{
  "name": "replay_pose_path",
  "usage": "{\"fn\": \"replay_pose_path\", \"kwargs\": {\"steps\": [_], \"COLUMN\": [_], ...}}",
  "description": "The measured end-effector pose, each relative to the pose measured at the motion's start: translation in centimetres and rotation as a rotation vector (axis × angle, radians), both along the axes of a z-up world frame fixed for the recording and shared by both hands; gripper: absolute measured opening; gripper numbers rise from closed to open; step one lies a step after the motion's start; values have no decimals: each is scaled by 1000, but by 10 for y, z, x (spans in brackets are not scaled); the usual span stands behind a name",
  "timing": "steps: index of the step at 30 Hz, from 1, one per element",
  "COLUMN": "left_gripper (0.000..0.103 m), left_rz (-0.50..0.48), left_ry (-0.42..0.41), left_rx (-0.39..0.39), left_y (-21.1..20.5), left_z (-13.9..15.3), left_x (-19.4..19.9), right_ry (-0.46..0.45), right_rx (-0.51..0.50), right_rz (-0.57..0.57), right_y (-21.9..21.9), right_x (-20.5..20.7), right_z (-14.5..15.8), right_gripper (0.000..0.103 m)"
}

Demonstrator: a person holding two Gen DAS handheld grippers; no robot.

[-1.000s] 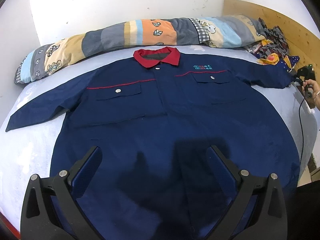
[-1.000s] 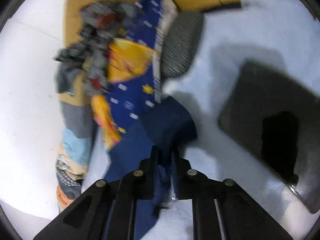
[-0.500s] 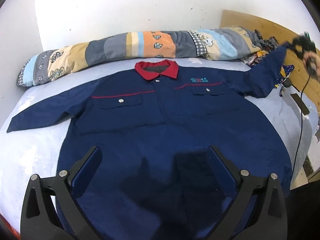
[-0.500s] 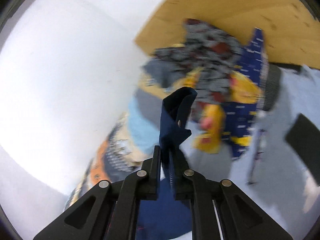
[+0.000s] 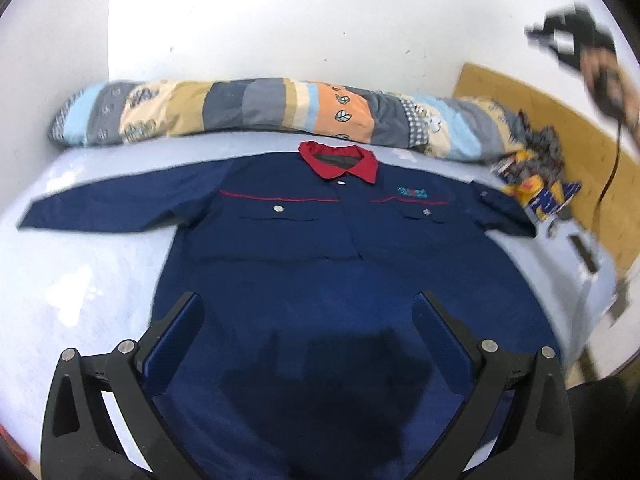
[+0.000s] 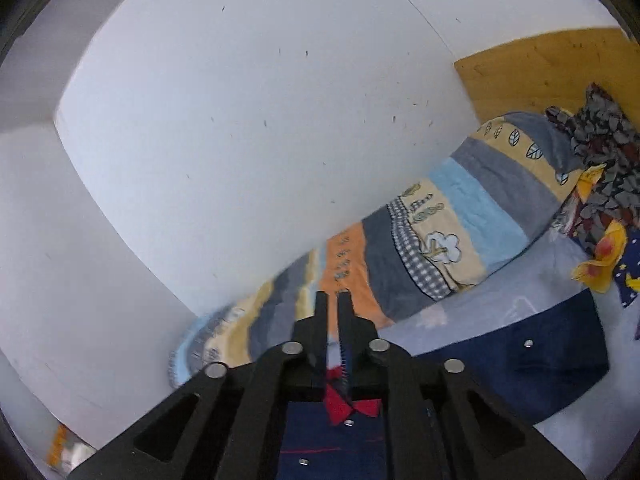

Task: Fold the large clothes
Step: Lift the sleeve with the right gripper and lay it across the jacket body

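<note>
A large navy work shirt (image 5: 320, 264) with a red collar (image 5: 340, 160) lies face up on the pale blue bed sheet (image 5: 80, 288). Its left sleeve (image 5: 104, 208) stretches out flat. Its right sleeve (image 5: 500, 212) now lies folded short beside the chest. My left gripper (image 5: 308, 316) is open and empty above the shirt's hem. My right gripper (image 6: 333, 300) is high in the air, fingers nearly together with nothing between them; it shows blurred at top right of the left wrist view (image 5: 568, 36). The shirt (image 6: 540, 352) lies below it.
A long patchwork pillow (image 5: 260, 108) lies along the white wall behind the shirt. A heap of patterned clothes (image 5: 536, 168) sits at the right by the wooden headboard (image 5: 560, 120). A dark flat object (image 5: 584, 252) lies on the sheet at the right.
The right gripper lifted the right sleeve cuff, let it go, and rose well above the bed. The sleeve now lies folded in. The left gripper stayed open over the hem.
</note>
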State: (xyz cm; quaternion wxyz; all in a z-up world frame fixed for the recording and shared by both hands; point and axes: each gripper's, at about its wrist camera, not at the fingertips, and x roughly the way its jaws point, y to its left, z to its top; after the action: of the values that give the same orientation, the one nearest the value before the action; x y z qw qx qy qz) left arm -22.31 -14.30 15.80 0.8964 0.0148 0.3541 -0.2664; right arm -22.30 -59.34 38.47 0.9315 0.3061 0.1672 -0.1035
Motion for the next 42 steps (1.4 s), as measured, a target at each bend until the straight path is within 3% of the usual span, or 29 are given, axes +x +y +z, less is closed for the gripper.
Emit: {"fn": "replay_pose_path", "kwargs": {"steps": [1,3,6,8,12,16,20,22,24,25,26,28,32,33,35,36,38,39,42], "left_gripper": [103,103,103,103,103,103,103,103,103,103,103,103,103,103,103,103,103,103,103], "left_rz": [2,3,-10,-25,-54,-77,-87,-89,-92,-93,-91,-92,-92,-92,-90,-90,-88,-87,-89], "left_ry": [9,17,31,35,42,54,68,80,92,94,92,87,82,80,74,70,61,58,62], "left_rx": [-16,-36,-36,-26,19,59,91,99,103,106,113,119,118,114,108,103,95,91,75], "left_y": [3,6,1,-7,-26,-41,-50,-53,-55,-56,-58,-58,-56,-54,-52,-50,-46,-44,-40], "left_z": [0,1,-1,-3,-9,-15,-21,-25,-27,-28,-28,-28,-27,-26,-23,-22,-19,-19,-17], "left_x": [1,1,2,3,4,4,8,10,10,10,10,9,6,5,2,1,-1,-2,-3], "right_ry": [45,158,353,514,738,853,912,891,879,885,875,761,530,502,491,497,582,615,709], "right_rx": [-44,-128,-291,-350,-448,-510,-613,-622,-535,-454,-404,-266,-10,-1,-86,-126,-159,-179,-320], "right_rz": [16,13,-19,-4,-26,-17,0,-34,-71,-97,-130,-177,-219,-218,-221,-204,-119,-88,-44], "right_y": [2,2,-16,-37,-67,-89,-104,-122,-145,-159,-168,-187,-205,-202,-185,-176,-159,-152,-126], "right_x": [2,9,12,19,36,45,59,64,66,66,64,49,13,8,5,6,17,23,32], "right_z": [-12,-35,-92,-146,-233,-289,-324,-328,-328,-328,-325,-308,-268,-256,-230,-224,-232,-239,-266], "right_gripper": [39,71,71,71,67,66,66,57,44,15,3,1,1,1,2,10,44,69,66]}}
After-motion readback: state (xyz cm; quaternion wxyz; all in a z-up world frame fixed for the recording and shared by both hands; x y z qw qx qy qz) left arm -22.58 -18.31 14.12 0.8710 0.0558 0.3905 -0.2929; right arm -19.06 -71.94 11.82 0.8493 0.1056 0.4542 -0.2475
